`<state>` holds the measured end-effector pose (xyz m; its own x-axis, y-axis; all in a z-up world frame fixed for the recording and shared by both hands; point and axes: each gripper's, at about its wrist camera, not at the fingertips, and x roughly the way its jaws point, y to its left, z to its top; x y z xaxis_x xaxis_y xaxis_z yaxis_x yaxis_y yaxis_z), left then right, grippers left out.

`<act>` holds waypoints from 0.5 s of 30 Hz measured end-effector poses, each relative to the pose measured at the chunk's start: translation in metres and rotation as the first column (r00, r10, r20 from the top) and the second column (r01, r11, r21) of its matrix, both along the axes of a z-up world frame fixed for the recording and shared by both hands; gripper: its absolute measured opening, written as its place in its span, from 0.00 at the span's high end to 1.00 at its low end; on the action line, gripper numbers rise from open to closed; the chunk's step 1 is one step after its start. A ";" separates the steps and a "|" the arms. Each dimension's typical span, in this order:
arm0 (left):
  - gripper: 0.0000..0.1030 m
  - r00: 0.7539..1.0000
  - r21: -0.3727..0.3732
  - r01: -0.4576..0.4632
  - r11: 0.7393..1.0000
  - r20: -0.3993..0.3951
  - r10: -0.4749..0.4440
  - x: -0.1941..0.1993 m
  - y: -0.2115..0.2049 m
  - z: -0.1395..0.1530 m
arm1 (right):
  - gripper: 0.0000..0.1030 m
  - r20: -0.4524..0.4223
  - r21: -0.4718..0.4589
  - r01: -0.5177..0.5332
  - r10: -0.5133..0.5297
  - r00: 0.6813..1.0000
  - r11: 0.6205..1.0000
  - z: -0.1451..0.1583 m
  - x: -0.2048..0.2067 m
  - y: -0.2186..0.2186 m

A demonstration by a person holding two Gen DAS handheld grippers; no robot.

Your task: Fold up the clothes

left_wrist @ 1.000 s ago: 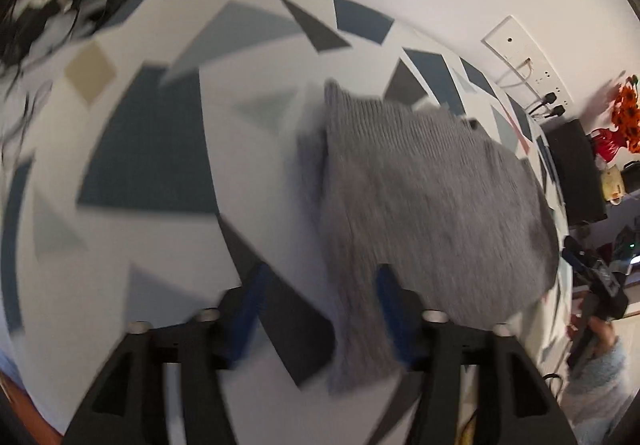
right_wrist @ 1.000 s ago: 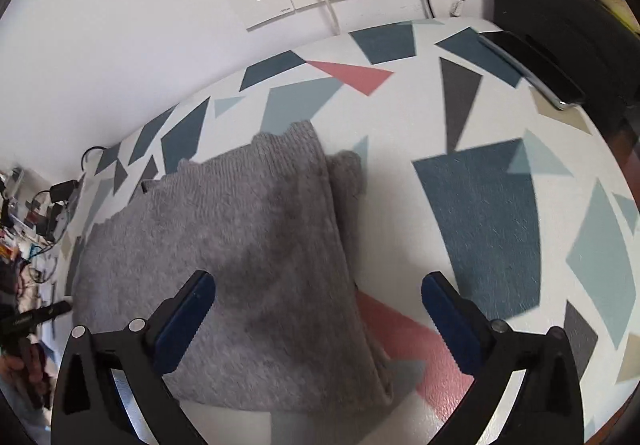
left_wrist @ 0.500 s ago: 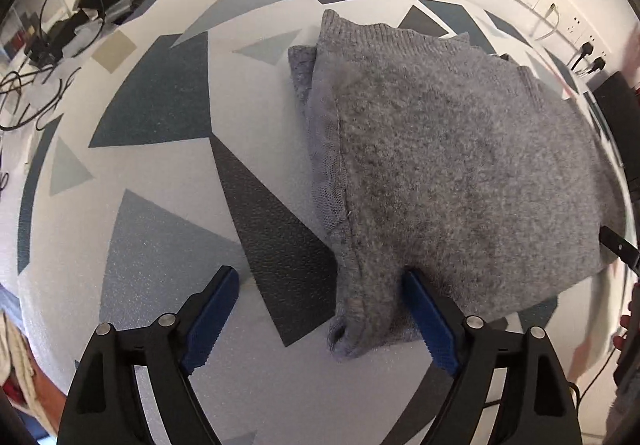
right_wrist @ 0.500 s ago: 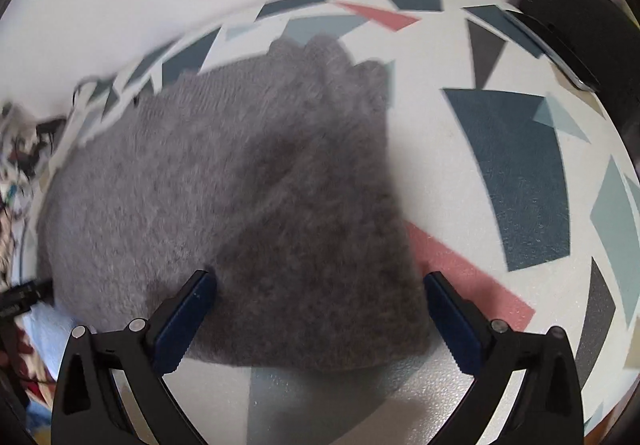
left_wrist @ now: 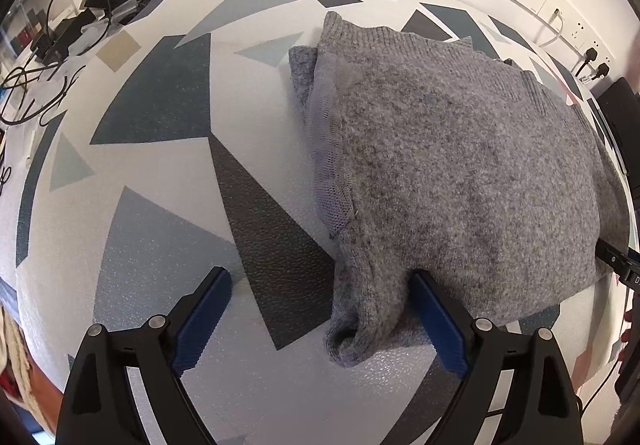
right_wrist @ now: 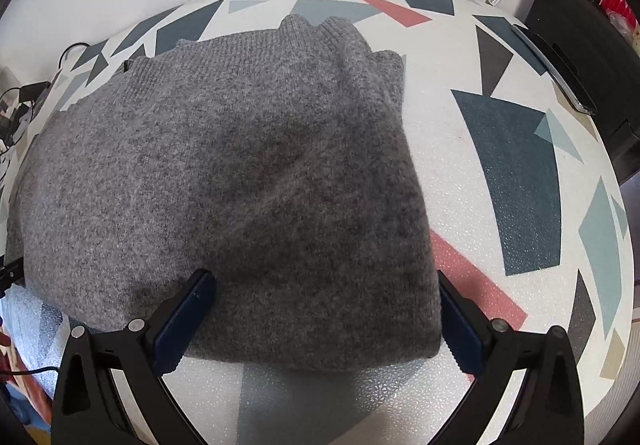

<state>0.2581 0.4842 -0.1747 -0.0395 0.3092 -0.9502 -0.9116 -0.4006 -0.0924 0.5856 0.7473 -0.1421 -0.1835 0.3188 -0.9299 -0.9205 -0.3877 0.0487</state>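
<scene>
Patterned surface: carries folded grey sweater near centre. Left gripper: spread wide, empty, straddling the near left corner. Right gripper: spread wide, empty, straddling the near right edge.

Even bright indoor light, no glare. Both views sharp, strong fisheye bulge, black vignette corners. Soft shadow on grey sweater.
</scene>
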 end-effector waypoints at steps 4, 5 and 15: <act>0.12 0.989 -0.009 -0.067 0.998 0.131 0.067 -0.016 -0.005 0.004 | 0.00 0.008 0.120 -0.062 0.062 0.998 0.991 0.027 0.003 -0.013; 0.12 0.979 -0.005 -0.095 0.995 0.178 0.094 -0.021 -0.008 0.005 | 0.00 0.028 0.154 -0.089 0.086 0.996 0.984 0.033 0.001 -0.019; 0.12 0.738 0.015 -0.358 0.934 0.617 0.273 -0.045 -0.042 0.013 | 0.00 0.149 0.267 -0.462 0.437 0.887 0.846 0.040 -0.048 -0.059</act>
